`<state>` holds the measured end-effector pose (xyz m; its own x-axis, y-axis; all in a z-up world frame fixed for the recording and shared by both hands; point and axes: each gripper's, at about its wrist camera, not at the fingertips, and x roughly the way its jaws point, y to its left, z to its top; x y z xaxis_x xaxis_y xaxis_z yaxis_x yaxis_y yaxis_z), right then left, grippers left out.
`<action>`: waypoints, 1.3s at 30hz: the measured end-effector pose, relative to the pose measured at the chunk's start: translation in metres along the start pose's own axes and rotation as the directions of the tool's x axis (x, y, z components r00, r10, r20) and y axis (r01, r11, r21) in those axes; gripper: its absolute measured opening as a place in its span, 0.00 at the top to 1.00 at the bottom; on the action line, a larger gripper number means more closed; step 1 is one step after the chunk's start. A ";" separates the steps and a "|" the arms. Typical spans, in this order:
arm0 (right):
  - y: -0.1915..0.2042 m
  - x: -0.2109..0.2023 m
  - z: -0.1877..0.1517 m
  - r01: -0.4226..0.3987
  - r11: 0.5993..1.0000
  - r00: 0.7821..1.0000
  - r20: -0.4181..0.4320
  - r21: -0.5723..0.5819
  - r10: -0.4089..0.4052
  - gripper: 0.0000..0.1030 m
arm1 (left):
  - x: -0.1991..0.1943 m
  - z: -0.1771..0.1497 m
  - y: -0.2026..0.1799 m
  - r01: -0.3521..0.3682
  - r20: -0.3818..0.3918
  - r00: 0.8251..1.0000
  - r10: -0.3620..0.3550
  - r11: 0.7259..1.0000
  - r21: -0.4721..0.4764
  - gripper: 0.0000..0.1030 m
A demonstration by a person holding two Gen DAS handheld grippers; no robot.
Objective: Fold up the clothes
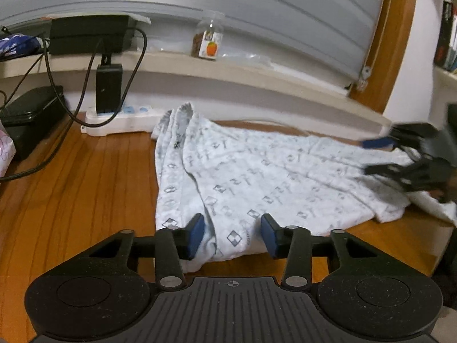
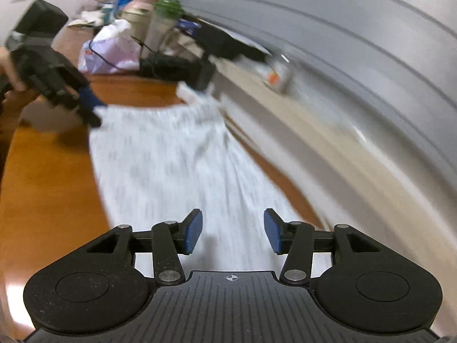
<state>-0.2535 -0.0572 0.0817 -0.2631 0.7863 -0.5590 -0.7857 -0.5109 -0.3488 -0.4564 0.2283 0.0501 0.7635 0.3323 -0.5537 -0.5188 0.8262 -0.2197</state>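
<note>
Soft printed garment (image 1: 257, 177) lies rumpled on glossy wooden table (image 1: 71, 194).

Both grippers, the left gripper (image 1: 232, 235) and the right gripper (image 2: 232, 230), are matte black plastic with blue pads (image 1: 196, 235). Silver screws (image 1: 170, 281) pin the linkage arms. A ribbed grey plate (image 1: 232, 308) bears a small crosshair mark.

A white garment (image 1: 257, 177) with a grey printed pattern is spread flat on the wooden surface (image 1: 85, 188), its left edge folded over.
</note>
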 end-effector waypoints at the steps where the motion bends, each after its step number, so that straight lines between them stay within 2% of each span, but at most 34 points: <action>1: -0.004 -0.012 -0.015 0.018 1.000 1.000 -0.010 0.025 -0.018 0.52 | 0.001 0.000 -0.001 -0.005 0.000 1.000 0.005 1.000 0.009 0.79; 3: -0.014 -0.032 -0.044 0.058 0.995 0.998 -0.034 0.078 -0.056 0.51 | 0.000 -0.001 -0.002 -0.012 0.005 1.000 0.012 1.000 0.020 0.95; 7: -0.046 -0.063 -0.101 0.162 0.963 0.986 -0.079 0.216 -0.148 0.49 | -0.020 0.004 -0.001 -0.022 0.089 0.996 0.023 1.000 -0.007 0.96; 10: -0.069 -0.080 -0.138 0.229 0.917 0.973 -0.104 0.326 -0.207 0.49 | -0.042 0.009 0.007 -0.035 0.168 0.985 0.042 0.998 -0.045 0.96; 12: -0.085 -0.083 -0.160 0.266 0.882 0.964 -0.133 0.390 -0.231 0.54 | -0.052 0.012 0.017 -0.042 0.202 0.978 0.059 0.996 -0.084 0.96; 14: -0.098 -0.083 -0.179 0.284 0.857 0.958 -0.149 0.429 -0.243 0.58 | -0.047 0.009 0.024 -0.107 0.170 0.978 0.119 0.991 -0.076 0.96; 16: -0.107 -0.085 -0.185 0.280 0.835 0.960 -0.148 0.474 -0.238 0.58 | -0.039 0.001 0.028 -0.100 0.121 0.987 0.110 0.992 -0.082 0.96; 18: -0.106 -0.089 -0.186 0.289 0.835 0.957 -0.138 0.469 -0.253 0.58 | -0.031 -0.007 0.029 -0.086 0.073 0.993 0.092 0.993 -0.080 0.95; 21: -0.102 -0.099 -0.183 0.229 0.844 0.972 -0.074 0.485 -0.221 0.56 | -0.030 -0.012 0.027 -0.084 0.060 0.994 0.088 0.994 -0.077 0.95; 27: -0.081 -0.112 -0.168 0.066 0.881 0.996 0.016 0.468 -0.084 0.49 | -0.029 -0.015 0.028 -0.090 0.051 0.994 0.093 0.994 -0.062 0.94; 29: -0.073 -0.119 -0.163 0.041 0.895 0.998 0.017 0.445 -0.055 0.46 | -0.027 -0.017 0.030 -0.086 0.049 0.995 0.089 0.994 -0.066 0.94; 33: -0.070 -0.121 -0.166 0.022 0.913 0.999 -0.040 0.407 -0.006 0.44 | -0.023 -0.021 0.032 -0.086 0.043 0.995 0.089 0.994 -0.061 0.92; 34: -0.071 -0.120 -0.169 0.030 0.912 0.998 -0.054 0.409 -0.008 0.48 | -0.024 -0.021 0.033 -0.084 0.044 0.995 0.087 0.994 -0.063 0.92; 35: -0.072 -0.119 -0.171 0.040 0.910 0.998 -0.068 0.413 -0.012 0.66 | -0.024 -0.021 0.033 -0.082 0.045 0.995 0.085 0.995 -0.064 0.92; 37: -0.077 -0.120 -0.168 0.066 0.912 0.996 -0.074 0.404 -0.039 0.90 | -0.025 -0.021 0.033 -0.090 0.048 0.995 0.093 0.995 -0.052 0.92; 39: -0.082 -0.122 -0.161 0.095 0.918 0.995 -0.070 0.386 -0.074 0.93 | -0.026 -0.020 0.031 -0.096 0.048 0.994 0.098 0.995 -0.038 0.94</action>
<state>-0.0666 -0.1671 0.0570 -0.1648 0.7957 -0.5828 -0.9620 -0.2600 -0.0829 -0.5005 0.2360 0.0416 0.7268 0.4327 -0.5335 -0.6037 0.7729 -0.1956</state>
